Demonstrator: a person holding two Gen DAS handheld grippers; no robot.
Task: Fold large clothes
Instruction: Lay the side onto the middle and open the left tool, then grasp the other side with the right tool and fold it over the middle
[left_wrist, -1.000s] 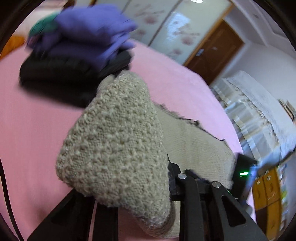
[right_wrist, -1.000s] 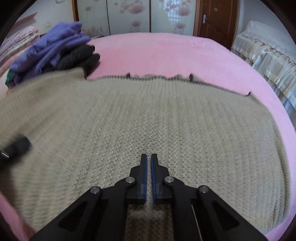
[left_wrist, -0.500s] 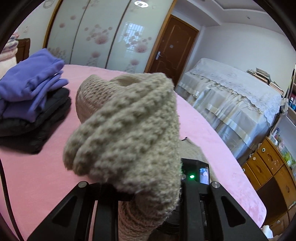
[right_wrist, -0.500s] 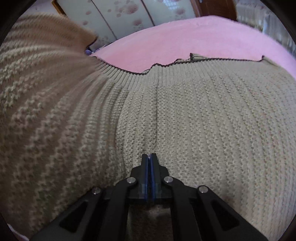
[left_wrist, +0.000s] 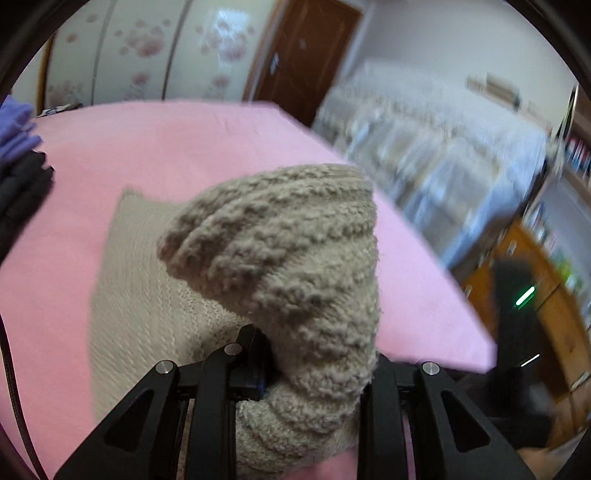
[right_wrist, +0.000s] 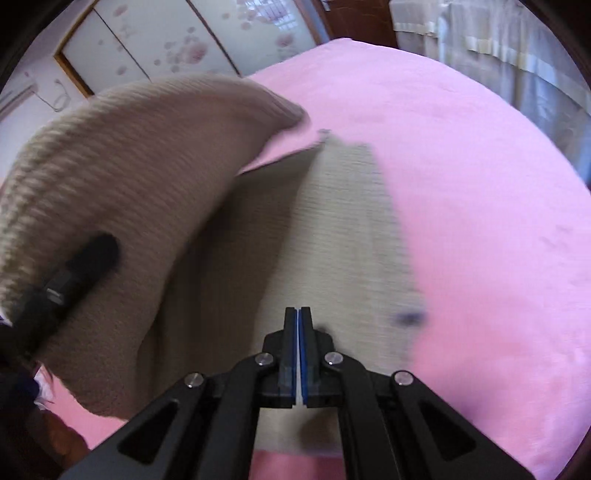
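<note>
A beige knitted sweater (right_wrist: 343, 236) lies on the pink bed (right_wrist: 461, 166). My left gripper (left_wrist: 295, 354) is shut on a bunched edge of the sweater (left_wrist: 288, 258), which covers its fingertips and rises in front of the camera. In the right wrist view that lifted part (right_wrist: 122, 177) arches over the flat part from the left, with the left gripper's body (right_wrist: 74, 277) under it. My right gripper (right_wrist: 297, 325) is shut, its jaws pressed together low over the flat part of the sweater; whether cloth sits between them does not show.
A stack of folded purple and black clothes (left_wrist: 18, 166) sits at the bed's far left. A second bed with a pale lace cover (left_wrist: 436, 140) and wooden drawers (left_wrist: 546, 295) stand to the right. A brown door (left_wrist: 303, 55) is behind.
My left gripper has carried the held sweater edge up and over to the right across the flat part. The right gripper stays shut low on the sweater, and its view has swung.
</note>
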